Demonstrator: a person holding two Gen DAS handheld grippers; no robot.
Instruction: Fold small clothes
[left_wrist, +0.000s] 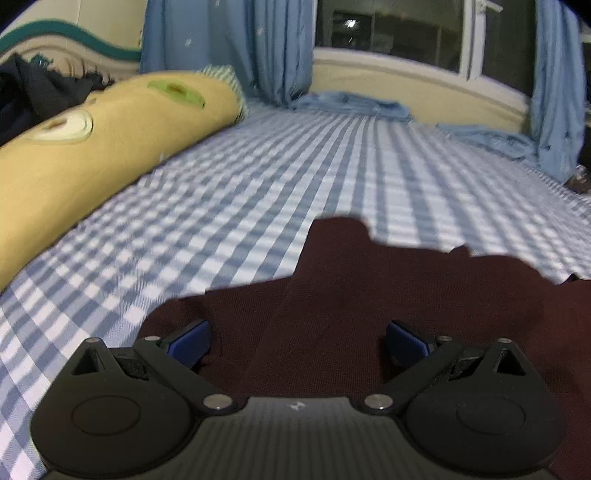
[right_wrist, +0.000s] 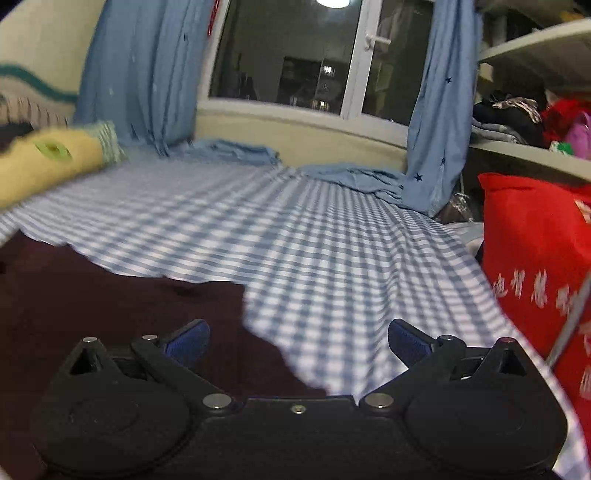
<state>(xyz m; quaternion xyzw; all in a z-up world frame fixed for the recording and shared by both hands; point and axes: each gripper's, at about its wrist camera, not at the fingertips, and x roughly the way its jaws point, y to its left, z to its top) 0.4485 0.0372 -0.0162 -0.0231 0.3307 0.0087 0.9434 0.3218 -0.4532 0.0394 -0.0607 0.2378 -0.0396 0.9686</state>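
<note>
From the left wrist, the left gripper (left_wrist: 297, 341) is hovering wide-jawed and empty over the maroon garment (left_wrist: 424, 295) lying on the checked sheet (left_wrist: 258, 184); it should pinch one layer at the hem. From the right wrist, the right gripper (right_wrist: 299, 341) is gaping empty above the garment's right edge, best seized squarely.

Left gripper (left_wrist: 297, 341): black body, two round hubs, silver pivot screws, blue ribbed pads (left_wrist: 188, 341). Right gripper (right_wrist: 299, 339): same build, blue pads (right_wrist: 408, 339).

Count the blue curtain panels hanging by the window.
2: one curtain hangs left of the window, the other right of it. Any others are hidden.
</note>
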